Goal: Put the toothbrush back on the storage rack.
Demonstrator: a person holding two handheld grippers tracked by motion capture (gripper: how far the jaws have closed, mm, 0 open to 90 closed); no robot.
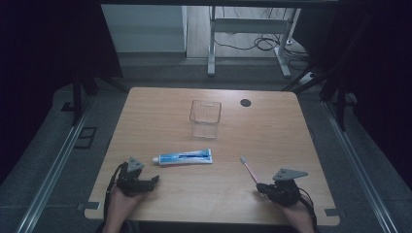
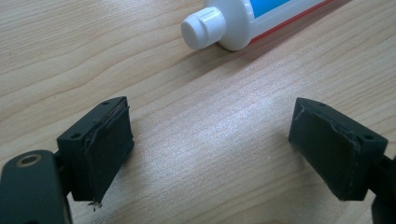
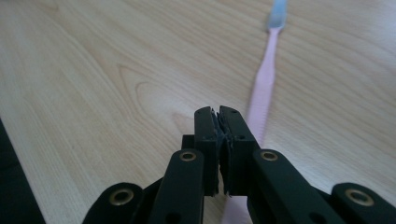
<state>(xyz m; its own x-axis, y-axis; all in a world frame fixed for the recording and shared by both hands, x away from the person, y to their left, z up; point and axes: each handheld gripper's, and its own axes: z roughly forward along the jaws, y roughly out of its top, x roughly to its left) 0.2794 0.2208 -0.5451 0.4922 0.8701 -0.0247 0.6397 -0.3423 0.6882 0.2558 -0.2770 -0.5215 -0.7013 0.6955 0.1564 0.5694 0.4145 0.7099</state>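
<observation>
A white and blue toothpaste tube (image 1: 184, 157) lies on its side in the middle of the wooden table (image 1: 160, 116), cap to the left. My left gripper (image 1: 153, 181) rests near the front left, open and empty. In the left gripper view the jaws (image 2: 210, 135) stand wide apart, with the tube's white cap (image 2: 204, 27) just ahead of them. A pink toothbrush (image 1: 249, 169) lies at the front right, head pointing away. My right gripper (image 1: 260, 187) is at its handle end, shut. In the right gripper view the pads (image 3: 218, 113) meet with nothing between them, and the toothbrush (image 3: 264, 86) runs on underneath.
A clear plastic cup (image 1: 205, 118) stands upright behind the toothpaste. A black round cap (image 1: 246, 102) sits in the tabletop at the back right. Beyond the table's far edge are metal desk legs (image 1: 212, 46) and cables on the floor.
</observation>
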